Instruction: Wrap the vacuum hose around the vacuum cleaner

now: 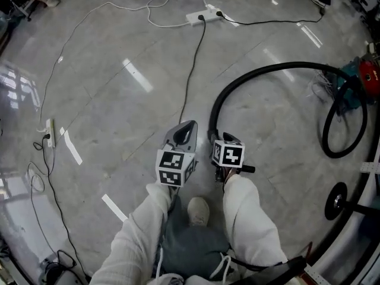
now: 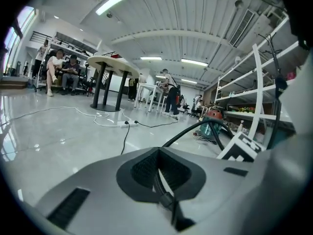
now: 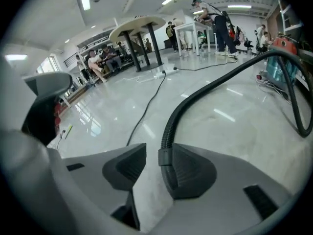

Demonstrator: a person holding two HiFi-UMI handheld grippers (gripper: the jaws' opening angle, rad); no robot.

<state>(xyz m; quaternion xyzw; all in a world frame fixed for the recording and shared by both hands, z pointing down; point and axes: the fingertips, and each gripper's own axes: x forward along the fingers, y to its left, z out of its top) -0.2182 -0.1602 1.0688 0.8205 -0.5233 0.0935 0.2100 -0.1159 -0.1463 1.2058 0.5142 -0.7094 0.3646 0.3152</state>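
Observation:
The black ribbed vacuum hose (image 1: 261, 70) arcs across the floor from the red-and-teal vacuum cleaner (image 1: 363, 79) to its cuffed end (image 1: 212, 136) by my right gripper (image 1: 222, 140). In the right gripper view the jaws (image 3: 154, 151) stand open, and the hose cuff (image 3: 165, 158) lies against the right pad while the left pad stays clear of it. My left gripper (image 1: 185, 129) hovers just left of the hose end with its tips together (image 2: 157, 153). A short ribbed stretch of hose (image 2: 160, 182) shows through the slit between its jaws. The vacuum cleaner (image 2: 215, 124) stands ahead on the right.
A white power strip (image 1: 202, 16) lies far ahead, with a black cable (image 1: 193, 70) running toward me. A second strip (image 1: 50, 132) lies at the left. A white shelf frame (image 1: 371, 166) and a black wheel (image 1: 335, 200) stand at the right. My shoe (image 1: 199, 209) is below the grippers.

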